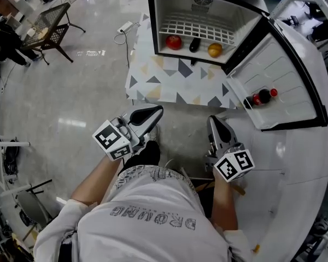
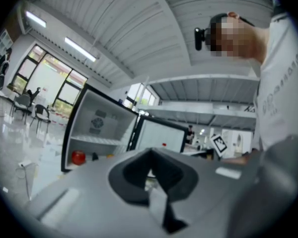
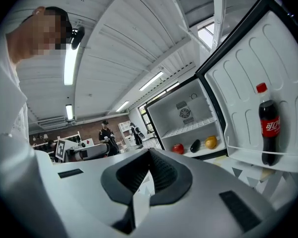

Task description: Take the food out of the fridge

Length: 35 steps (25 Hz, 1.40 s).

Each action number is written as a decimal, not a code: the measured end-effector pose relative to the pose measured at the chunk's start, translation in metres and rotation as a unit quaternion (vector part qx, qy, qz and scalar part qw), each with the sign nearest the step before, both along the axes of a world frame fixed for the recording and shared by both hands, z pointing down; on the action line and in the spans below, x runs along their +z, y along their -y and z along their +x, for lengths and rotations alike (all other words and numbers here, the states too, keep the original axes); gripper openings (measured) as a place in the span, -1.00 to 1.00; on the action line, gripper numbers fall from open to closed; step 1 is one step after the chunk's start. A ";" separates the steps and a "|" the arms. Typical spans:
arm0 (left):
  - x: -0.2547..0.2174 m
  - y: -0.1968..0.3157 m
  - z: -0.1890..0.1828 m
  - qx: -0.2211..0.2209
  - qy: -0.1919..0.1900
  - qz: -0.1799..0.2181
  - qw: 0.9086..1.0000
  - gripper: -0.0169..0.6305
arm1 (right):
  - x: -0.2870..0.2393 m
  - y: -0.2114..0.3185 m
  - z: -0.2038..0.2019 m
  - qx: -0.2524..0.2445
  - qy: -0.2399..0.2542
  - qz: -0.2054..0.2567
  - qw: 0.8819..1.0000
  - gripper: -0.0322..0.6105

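- The left claw (image 1: 156, 112) and the right claw (image 1: 212, 122) were both closed and empty, well apart from the open fridge (image 1: 169, 4).
- A red fruit (image 1: 174, 41), a dark eggplant (image 1: 194, 45) and an orange fruit (image 1: 215, 49) sat inside on the bottom.

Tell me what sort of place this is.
Probably a lab or workshop hall, not a home kitchen: a small fridge stands open on a cloth-covered table on a polished floor, under a high ribbed ceiling with strip lights.

Fridge (image 1: 169, 7) mouth unobstructed; door (image 1: 287, 83) flanks right; wire shelf (image 1: 197, 27) overhead.
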<state>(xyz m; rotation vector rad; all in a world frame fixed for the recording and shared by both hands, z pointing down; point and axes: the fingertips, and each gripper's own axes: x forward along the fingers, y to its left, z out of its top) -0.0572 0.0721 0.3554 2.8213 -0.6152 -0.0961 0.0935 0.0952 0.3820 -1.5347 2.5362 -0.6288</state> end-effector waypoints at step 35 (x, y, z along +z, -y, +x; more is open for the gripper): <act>0.021 0.200 -0.012 0.090 0.002 -0.017 0.996 -0.92 | 0.015 0.192 -0.015 0.121 -0.045 -0.024 0.991 -0.93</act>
